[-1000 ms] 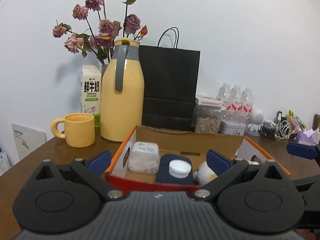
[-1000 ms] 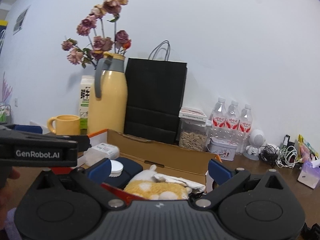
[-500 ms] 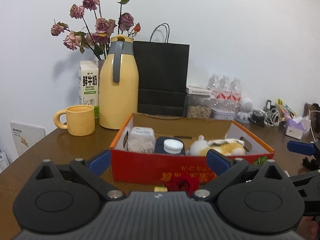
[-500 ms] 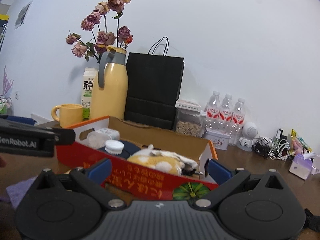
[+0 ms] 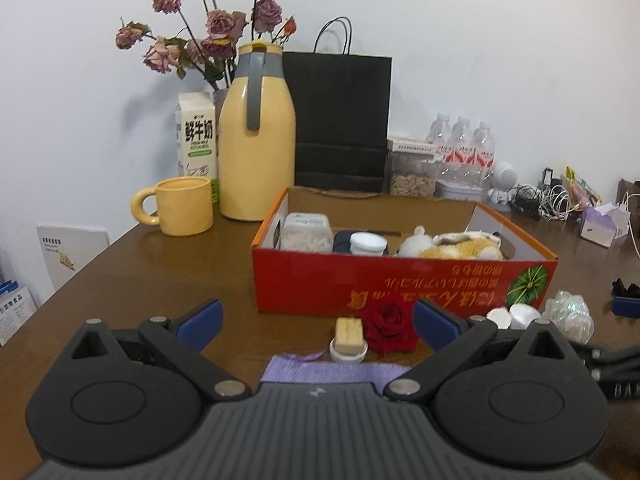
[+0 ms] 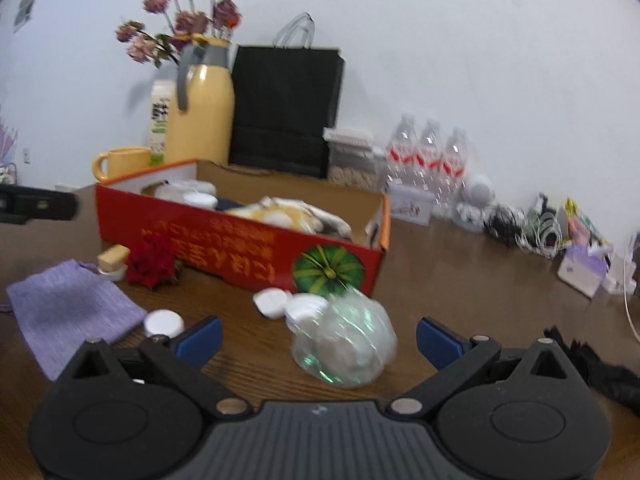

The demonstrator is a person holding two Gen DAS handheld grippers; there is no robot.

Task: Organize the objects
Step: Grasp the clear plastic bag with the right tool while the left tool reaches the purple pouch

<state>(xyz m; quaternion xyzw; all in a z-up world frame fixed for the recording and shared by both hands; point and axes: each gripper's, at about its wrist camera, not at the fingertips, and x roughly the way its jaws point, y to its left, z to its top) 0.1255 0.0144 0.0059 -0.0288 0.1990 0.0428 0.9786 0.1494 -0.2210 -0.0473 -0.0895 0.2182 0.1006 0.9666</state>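
Note:
A red cardboard box stands mid-table holding a clear jar, a white-capped dark bottle and a plush toy. In front of it lie a red rose, a cork-topped little jar, a purple pouch, white round lids and a crinkled clear wrap bundle. My left gripper is open, low over the pouch and facing the rose. My right gripper is open just before the bundle, holding nothing.
At the back stand a yellow thermos, a yellow mug, a milk carton, dried roses, a black paper bag, a seed jar and water bottles. Cables and a tissue pack crowd the right edge.
Both grippers have drawn back and lowered away from the box. The rose, pouch, lids and wrap bundle on the table in front of it have come into view.

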